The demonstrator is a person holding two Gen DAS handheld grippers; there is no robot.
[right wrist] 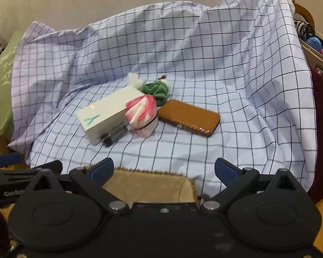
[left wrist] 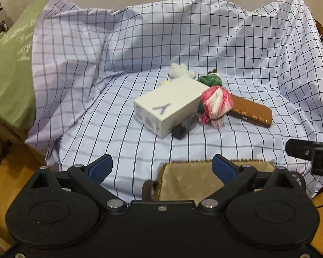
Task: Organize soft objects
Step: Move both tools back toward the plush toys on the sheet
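On a checked cloth (left wrist: 118,111) (right wrist: 204,64) lies a heap: a pink-and-white soft bundle (left wrist: 216,105) (right wrist: 142,111), a green plush toy (left wrist: 211,79) (right wrist: 157,89) and a white fluffy toy (left wrist: 179,69) (right wrist: 134,79) behind a white box (left wrist: 170,105) (right wrist: 109,112). A brown case (left wrist: 250,112) (right wrist: 189,117) lies to the right of the heap. A tan fabric pouch (left wrist: 189,182) (right wrist: 148,187) sits at the near edge. My left gripper (left wrist: 161,167) is open and empty, over the pouch. My right gripper (right wrist: 163,169) is open and empty, also over the pouch.
A small dark cylinder (left wrist: 183,128) (right wrist: 114,136) leans by the box. A green cushion (left wrist: 8,75) is at the left. A bin of toys (right wrist: 314,40) stands at the right. Wooden floor (left wrist: 10,176) lies below the cloth. The right gripper's finger (left wrist: 308,150) shows in the left wrist view.
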